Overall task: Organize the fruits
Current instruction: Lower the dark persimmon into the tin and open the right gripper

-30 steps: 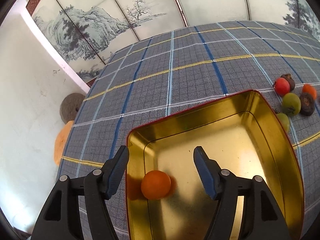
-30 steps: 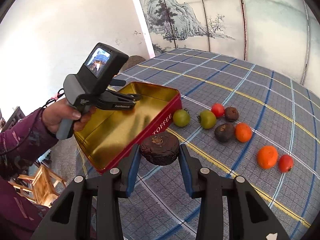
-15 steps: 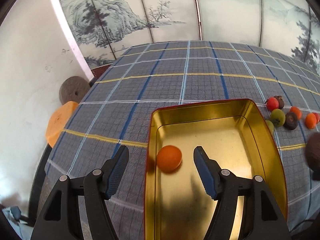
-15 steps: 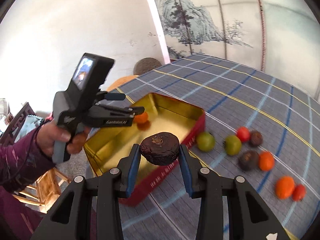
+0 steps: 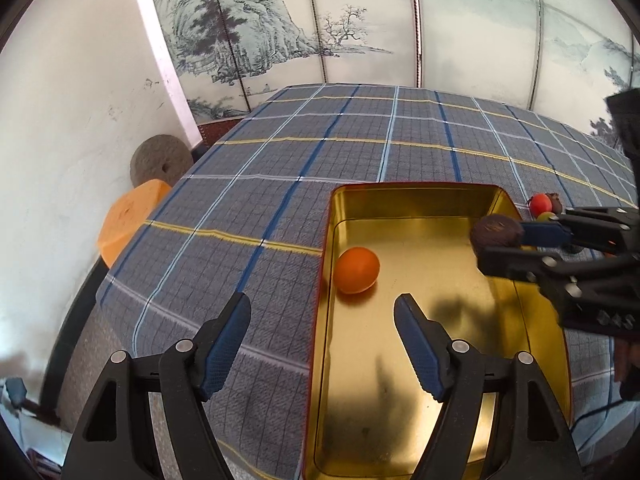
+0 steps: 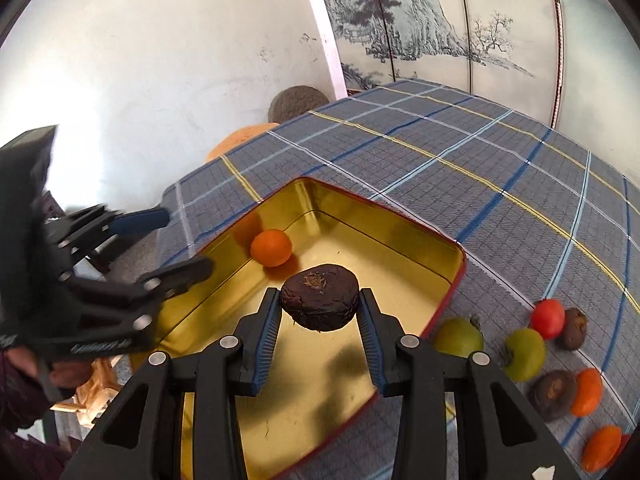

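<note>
My right gripper (image 6: 320, 300) is shut on a dark brown wrinkled fruit (image 6: 319, 296) and holds it in the air over the gold inside of the red tin (image 6: 380, 232). In the left wrist view that dark fruit (image 5: 497, 231) hangs over the tin's (image 5: 416, 187) right side. One orange fruit (image 5: 357, 270) lies inside, near the left wall. My left gripper (image 5: 320, 304) straddles the tin's left rim from above, its jaws opening with nothing between them. Green (image 6: 458, 338), red (image 6: 547, 318), dark (image 6: 554, 388) and orange (image 6: 586, 392) fruits lie on the cloth right of the tin.
The plaid cloth (image 5: 280, 152) drops over the table edge at the left. An orange stool (image 5: 132, 220) and a grey stone disc (image 5: 160, 160) stand by the white wall. A person's hand (image 6: 24, 360) holds the left gripper; a wooden chair (image 6: 96, 384) is below it.
My right gripper has carried the dark fruit left, from the cloth to over the tin. My left gripper has drawn back leftward and widened slightly. The orange fruit stays in the tin.
</note>
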The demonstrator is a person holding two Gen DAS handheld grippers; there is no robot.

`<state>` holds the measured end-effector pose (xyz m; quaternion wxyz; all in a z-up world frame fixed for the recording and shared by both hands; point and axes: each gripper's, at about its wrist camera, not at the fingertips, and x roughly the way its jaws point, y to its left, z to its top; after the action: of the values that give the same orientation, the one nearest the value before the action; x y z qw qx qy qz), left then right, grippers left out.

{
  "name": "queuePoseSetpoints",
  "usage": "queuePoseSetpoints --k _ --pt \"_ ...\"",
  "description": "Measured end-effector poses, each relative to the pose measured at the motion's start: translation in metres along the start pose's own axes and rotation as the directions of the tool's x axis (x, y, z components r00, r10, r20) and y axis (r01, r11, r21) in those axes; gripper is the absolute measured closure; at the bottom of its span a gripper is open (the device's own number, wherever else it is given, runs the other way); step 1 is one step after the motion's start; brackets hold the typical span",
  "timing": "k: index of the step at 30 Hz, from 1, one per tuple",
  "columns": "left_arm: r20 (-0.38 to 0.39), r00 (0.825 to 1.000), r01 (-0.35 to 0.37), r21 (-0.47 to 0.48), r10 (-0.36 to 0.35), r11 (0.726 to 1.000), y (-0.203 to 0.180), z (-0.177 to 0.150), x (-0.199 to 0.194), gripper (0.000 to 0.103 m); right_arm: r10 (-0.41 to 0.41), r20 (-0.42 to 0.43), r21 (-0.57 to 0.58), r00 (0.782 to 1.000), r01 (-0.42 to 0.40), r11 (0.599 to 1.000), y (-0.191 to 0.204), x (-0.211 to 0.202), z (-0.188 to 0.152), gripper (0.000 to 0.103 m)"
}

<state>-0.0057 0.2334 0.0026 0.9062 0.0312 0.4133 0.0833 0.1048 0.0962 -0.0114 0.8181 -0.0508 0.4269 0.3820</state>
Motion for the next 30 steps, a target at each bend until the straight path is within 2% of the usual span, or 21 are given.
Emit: queuePoseSetpoints --k 8,12,14,18,20,26,30 --pt "-0.005 1.000 -0.002 -0.011 0.002 1.000 0.004 -0.007 -0.004 0.028 -0.044 -0.029 0.033 0.999 0.045 0.998 -0.005 0.024 0.011 0.066" --pt "-0.009 1.000 -0.001 -0.009 0.000 1.000 0.002 -0.007 -0.006 0.027 -0.053 -0.003 0.060 0.999 0.053 0.997 -0.007 0.023 0.017 0.064" --pt "-0.006 1.000 -0.001 -0.007 0.001 1.000 0.002 -0.008 -0.007 0.027 -0.059 0.021 0.079 0.998 0.057 0.995 -0.009 0.017 0.019 0.047" --pt "-0.001 1.000 -0.002 -0.001 0.002 1.000 0.000 -0.009 -0.010 0.026 -0.021 0.111 0.114 0.994 0.009 0.993 -0.011 -0.011 0.019 0.043" --pt "0.000 1.000 0.001 0.005 -0.001 1.000 -0.003 -0.010 -0.013 0.026 -0.013 0.148 0.113 0.989 -0.003 0.994 -0.010 -0.029 0.014 0.038" --pt "0.013 1.000 0.004 0.036 -0.004 0.999 -0.017 -0.009 -0.023 0.025 -0.088 0.205 0.136 0.975 0.060 0.989 -0.019 -0.090 -0.027 0.030" --pt "0.020 1.000 0.011 0.062 -0.012 0.998 -0.029 -0.007 -0.029 0.024 -0.213 0.184 0.184 0.959 0.179 0.966 -0.042 -0.129 -0.074 0.027"
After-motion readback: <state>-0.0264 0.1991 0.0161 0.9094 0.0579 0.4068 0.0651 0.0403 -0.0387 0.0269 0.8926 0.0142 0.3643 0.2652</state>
